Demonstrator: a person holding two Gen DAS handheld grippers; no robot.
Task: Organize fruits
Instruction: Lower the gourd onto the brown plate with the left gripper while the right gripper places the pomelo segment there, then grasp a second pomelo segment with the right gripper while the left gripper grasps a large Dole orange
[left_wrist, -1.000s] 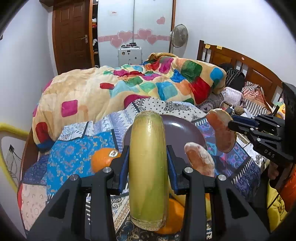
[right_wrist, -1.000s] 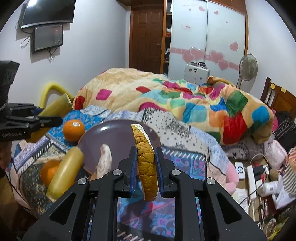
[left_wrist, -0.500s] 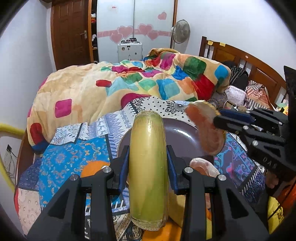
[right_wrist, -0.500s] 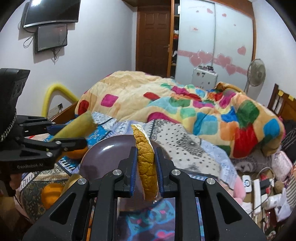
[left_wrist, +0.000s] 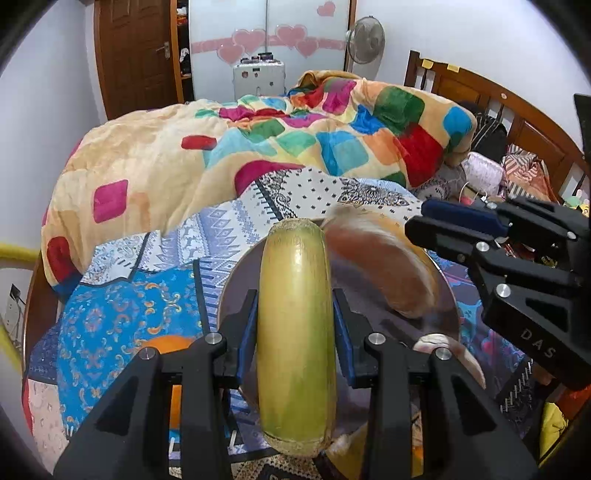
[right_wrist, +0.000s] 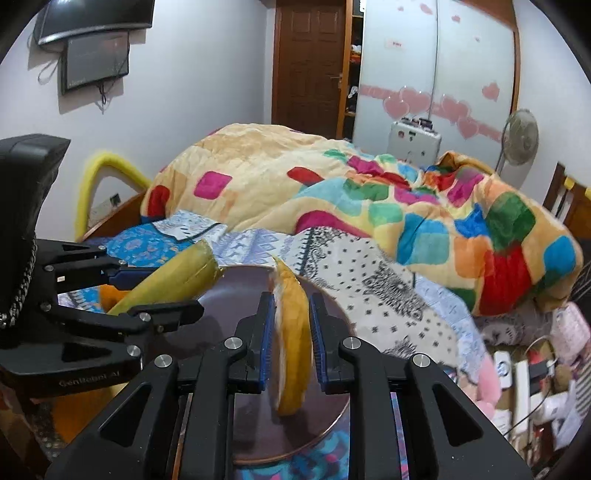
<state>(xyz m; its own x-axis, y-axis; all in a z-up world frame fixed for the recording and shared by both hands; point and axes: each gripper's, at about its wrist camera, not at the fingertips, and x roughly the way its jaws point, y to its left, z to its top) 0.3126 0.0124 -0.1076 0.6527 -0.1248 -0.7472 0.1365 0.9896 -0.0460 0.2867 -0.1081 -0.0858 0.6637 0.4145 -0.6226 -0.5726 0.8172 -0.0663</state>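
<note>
Nearest the left wrist camera, the left gripper has its blue-padded fingers clamped on the sides of a long yellow-green banana-shaped fruit, which stands lengthwise between them and reaches out over a round dark purple plate. In the right wrist view, the right gripper has its fingers pressed together on a thin curved yellow fruit slice with a pale inner edge, held edge-up over the same plate. Both held pieces hang above the plate, not resting on it; the slice appears motion-blurred in the left view. A pale pinkish piece lies by the plate's right side, partly hidden behind the left gripper's frame. An orange round fruit sits just left of the plate on the patterned blue patchwork bedsheet. Beyond the plate, a cream blanket with coloured squares is heaped across the bed. Farther back stand a brown wooden headboard, a standing fan, a white wardrobe with pink hearts and a brown wooden door.
</note>
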